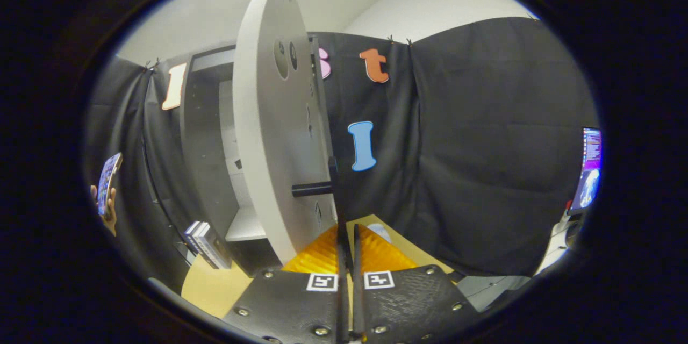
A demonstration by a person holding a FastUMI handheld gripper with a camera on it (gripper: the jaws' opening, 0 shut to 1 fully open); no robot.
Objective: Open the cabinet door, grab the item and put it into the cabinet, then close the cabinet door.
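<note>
Gripper view: cabinet door (269,134) is swung wide and seen nearly edge-on, its dark handle (313,188) just ahead of the gripper (348,242), whose fingers are nearly together with a thin gap; whether they pinch the handle's bar I cannot tell. Likely posed for working the door. A boxed item (207,244), probably the task's, stands on the desk (212,285) near the cabinet (207,134) foot, left of the fingers.

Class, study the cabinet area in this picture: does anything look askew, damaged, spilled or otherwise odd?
Nothing stands out. The cabinet door stands open, edge-on just ahead of the gripper, whose jaws are nearly together on the thin black door handle. The boxes stand upright beside the cabinet. No spill or damage shows.
</note>
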